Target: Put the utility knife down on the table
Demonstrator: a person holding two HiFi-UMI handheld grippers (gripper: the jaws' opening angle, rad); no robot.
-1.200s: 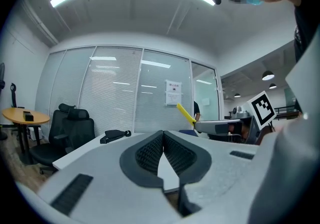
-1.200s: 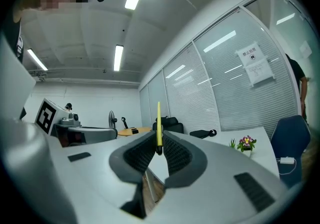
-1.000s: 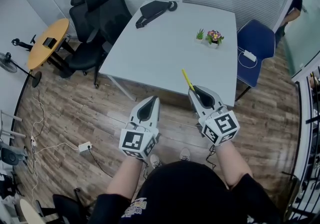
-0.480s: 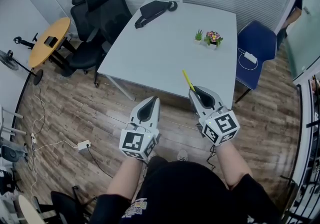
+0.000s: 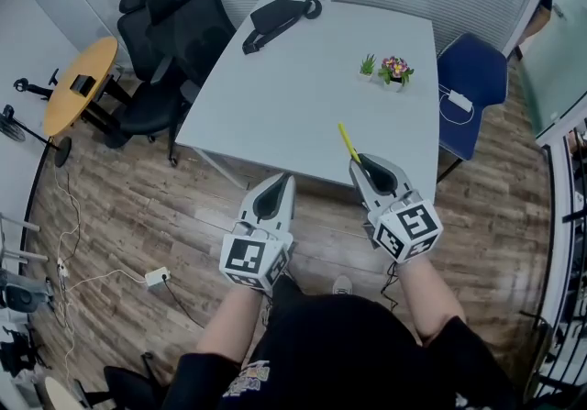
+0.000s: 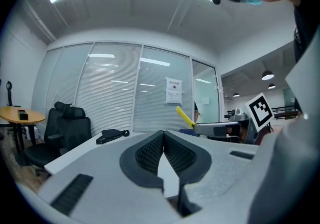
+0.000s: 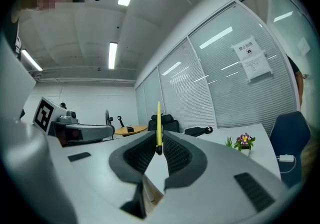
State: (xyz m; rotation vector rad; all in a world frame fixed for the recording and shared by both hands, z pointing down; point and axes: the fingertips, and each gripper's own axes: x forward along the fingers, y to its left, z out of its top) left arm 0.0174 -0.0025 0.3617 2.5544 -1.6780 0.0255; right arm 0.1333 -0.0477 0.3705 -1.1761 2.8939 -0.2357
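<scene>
A: What's changed since a second ago?

B: Hardly anything. Both grippers sit about where they were in the head view. The room has slid a little left in frame, so the round wooden table (image 5: 81, 83) is closer to the left edge.

A: Where is the utility knife (image 5: 347, 145)?

B: Off the table, pinched in the right gripper (image 5: 366, 163). In the right gripper view its jaws are clamped on the knife's (image 7: 159, 123) dark lower end.

A: How are the arms set?

B: Both bare forearms reach forward from the torso, side by side. The right gripper leans up and left toward the near edge of the white table (image 5: 303, 78). The left gripper (image 5: 278, 183) hangs over the wooden floor, jaws pressed together with nothing between them.

A: What does the knife look like?

B: Slim, straight and yellow, with a dark tip at the pads.

A: Which way does it point?

B: Its long axis runs out of the jaws away from the person. In the head view it slants up and left, its far end over the table's near edge. In the right gripper view it stands almost upright.

A: What else is on the table?

B: A black bag (image 5: 275, 21) at the far side and small potted plants (image 5: 394, 69), well apart from the knife.
</scene>
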